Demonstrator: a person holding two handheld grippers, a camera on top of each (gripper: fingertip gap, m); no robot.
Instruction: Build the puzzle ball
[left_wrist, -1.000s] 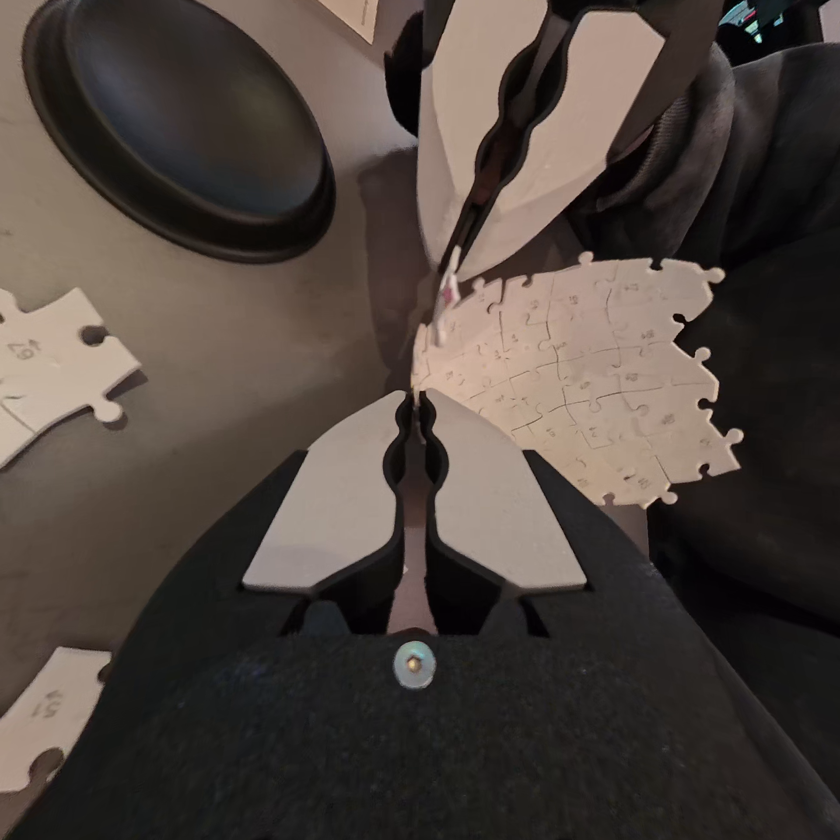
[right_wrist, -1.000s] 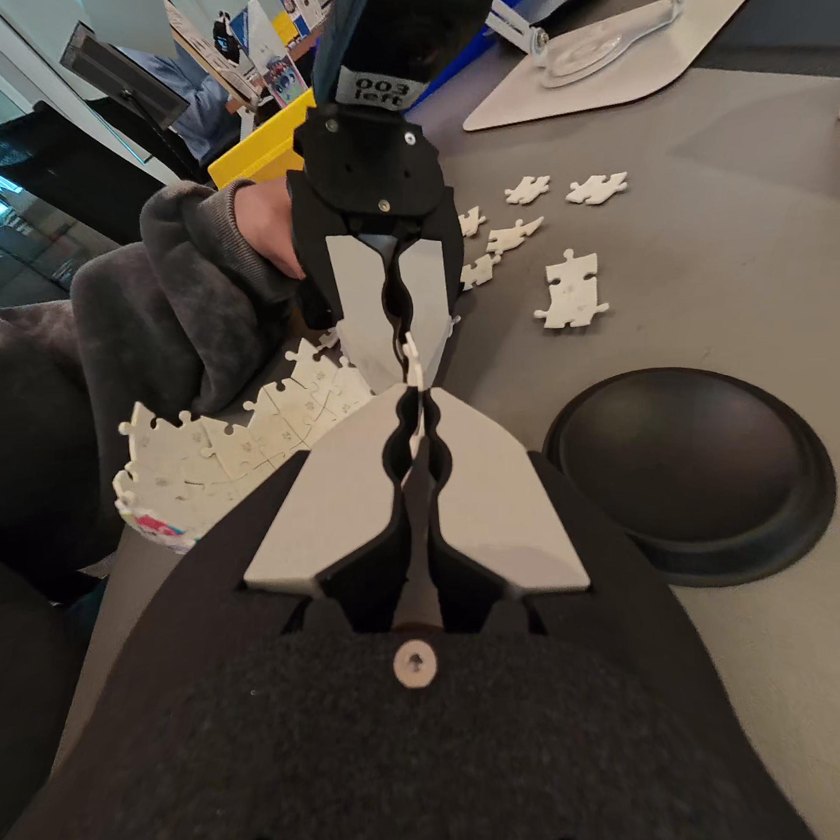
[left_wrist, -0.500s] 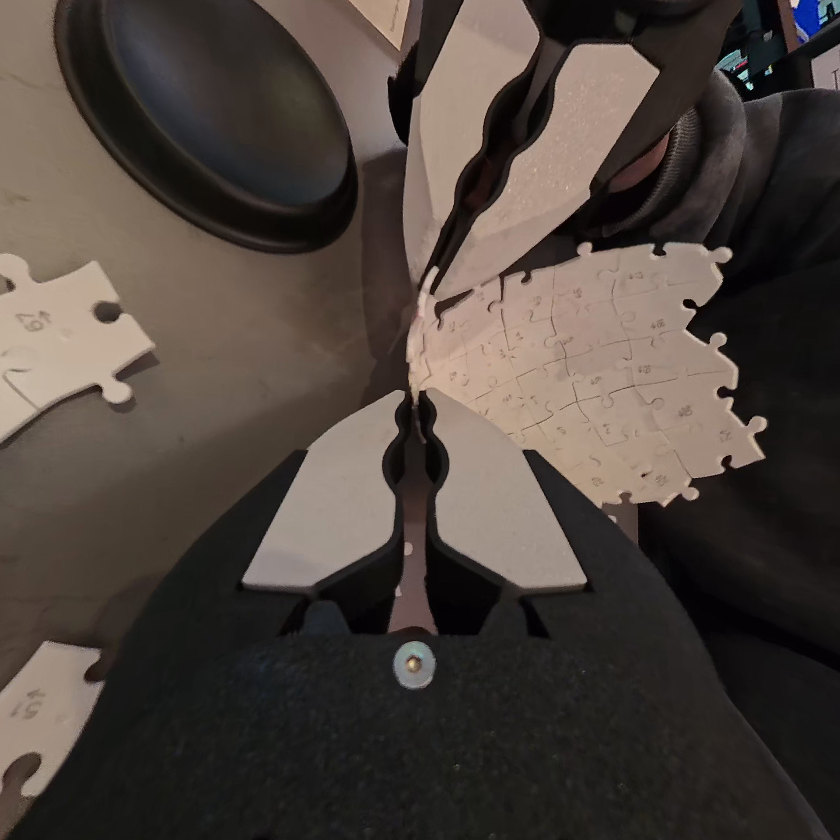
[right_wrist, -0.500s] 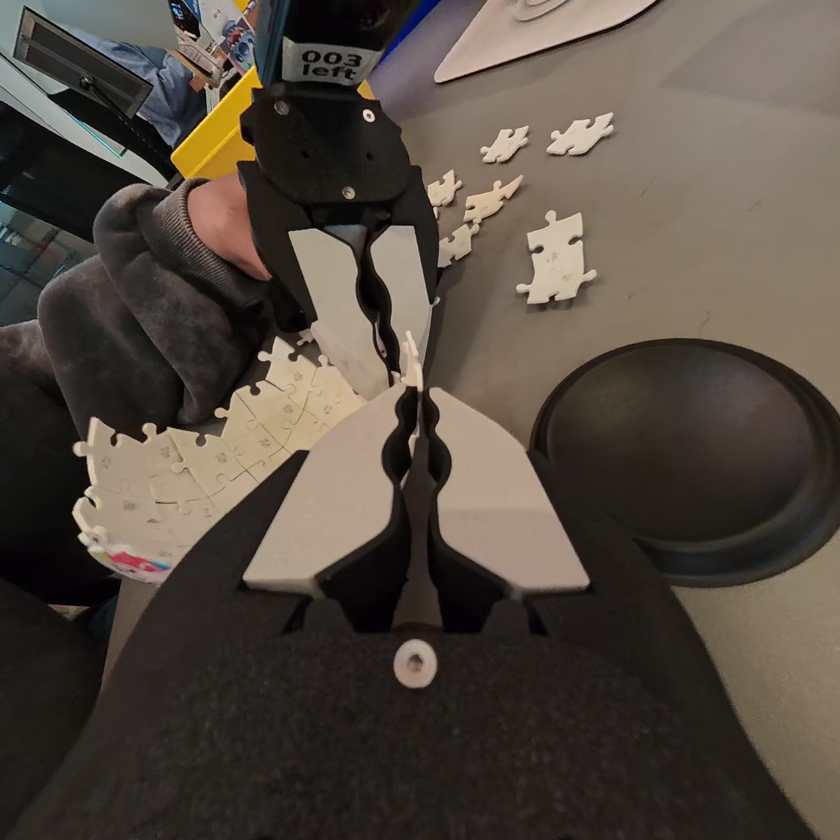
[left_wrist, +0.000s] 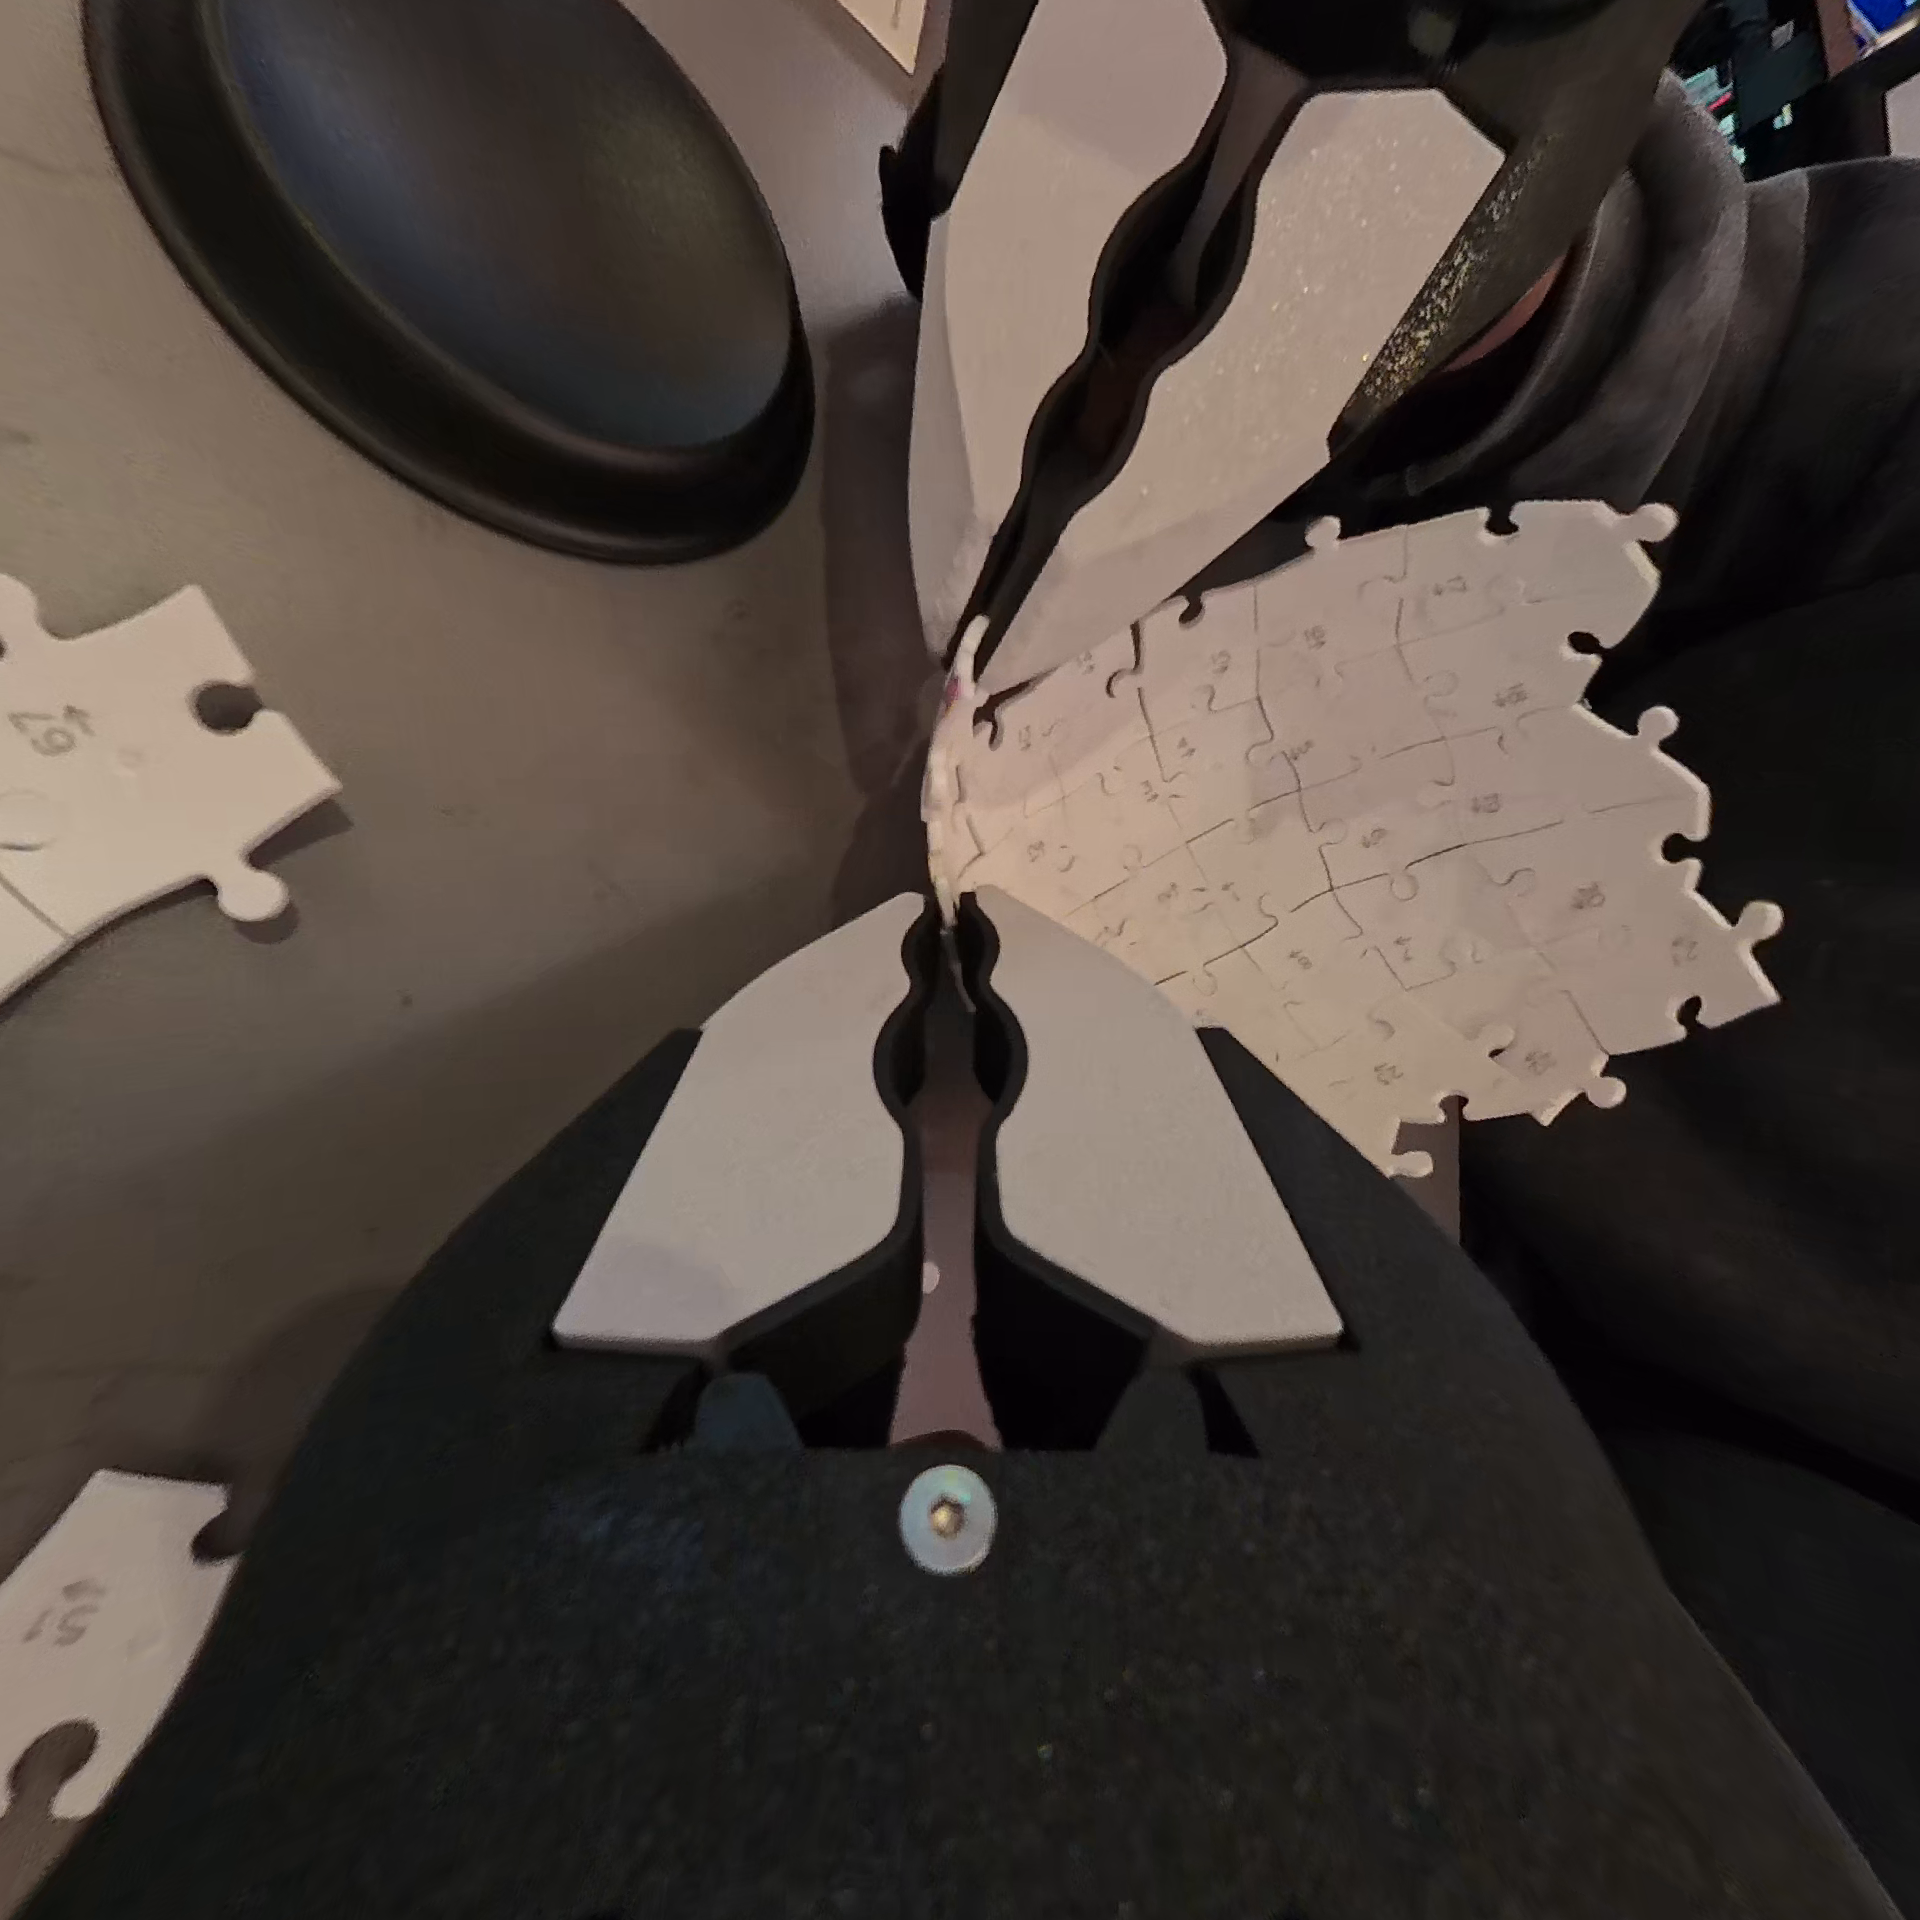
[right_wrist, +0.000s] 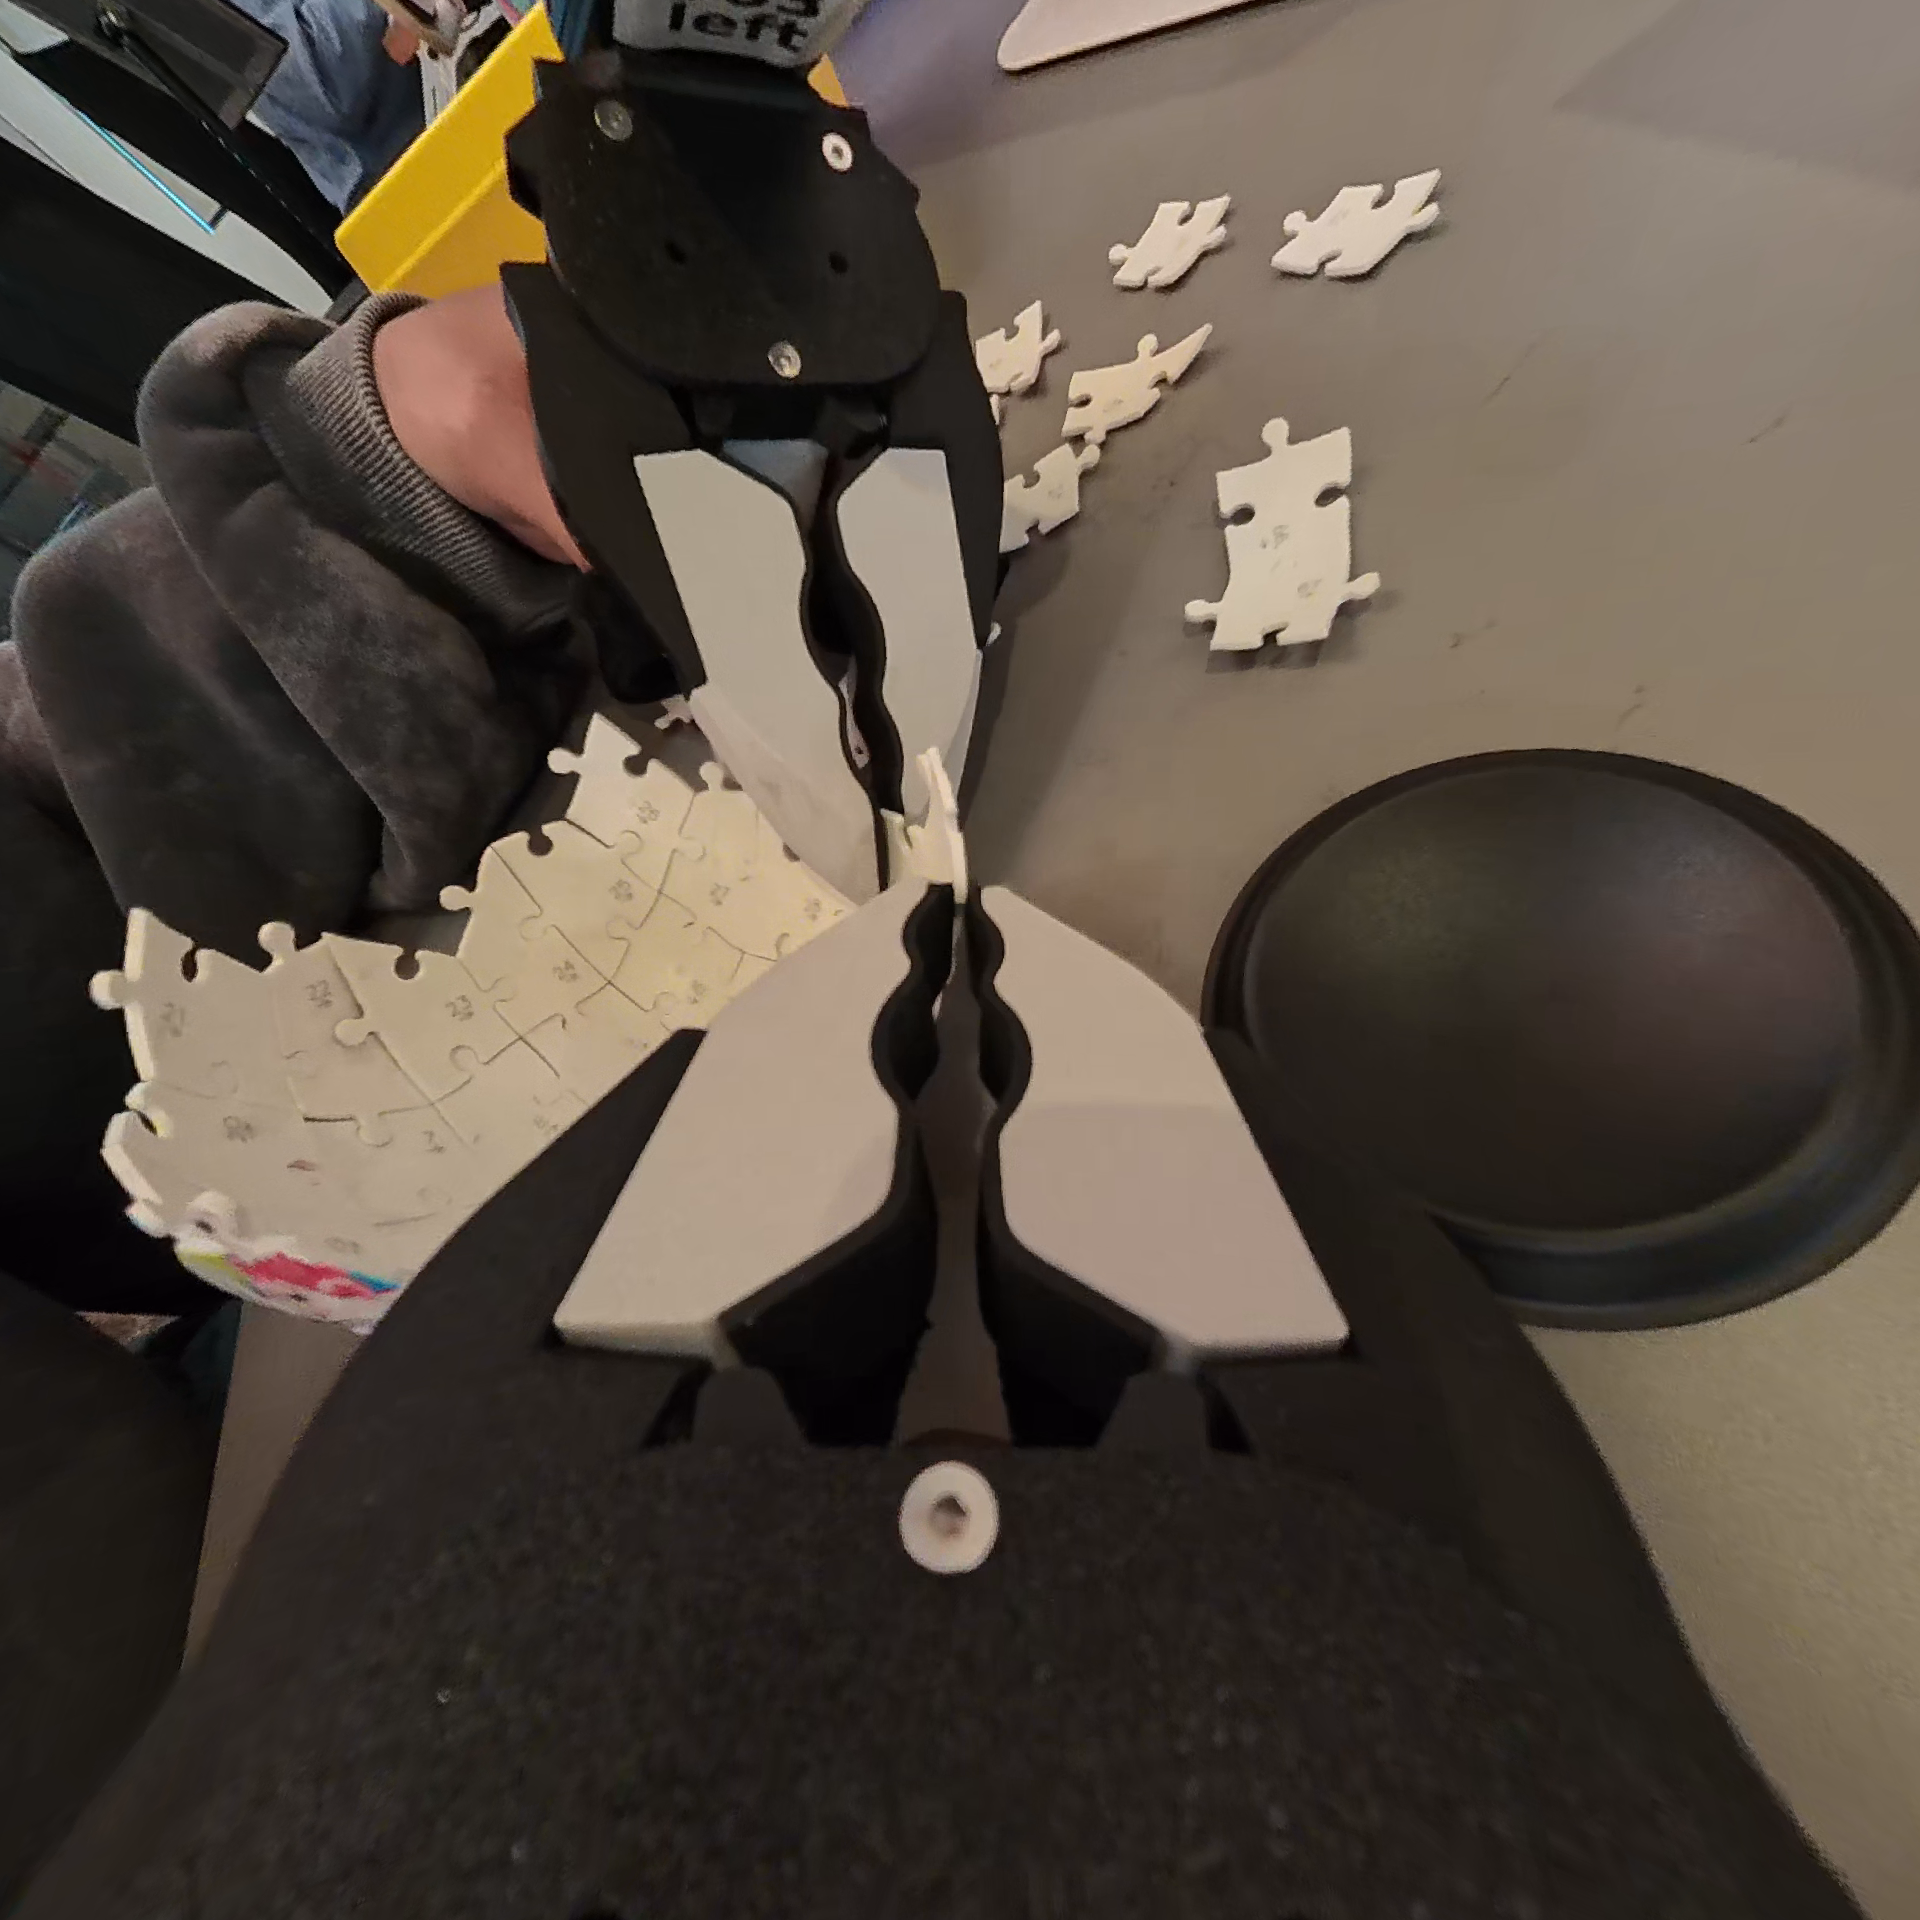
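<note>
Here, the left hand-held gripper (left_wrist: 948, 914) is clamping the curved puzzle shell's (left_wrist: 1351, 831) rim — the right hand-held gripper (right_wrist: 951, 899), tip-to-tip opposite, is pinching a loose piece (right_wrist: 940, 821).

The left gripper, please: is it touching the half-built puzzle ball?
Touching. The left wrist view shows the left gripper shut on the rim of the puzzle ball.

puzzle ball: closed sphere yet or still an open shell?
Open shell. The puzzle ball is a partial bowl: jagged tabbed rim, numbered inner faces exposed in both views.

Loose pieces (left_wrist: 99, 1621) at the left edge — cut off, blurred.
</note>
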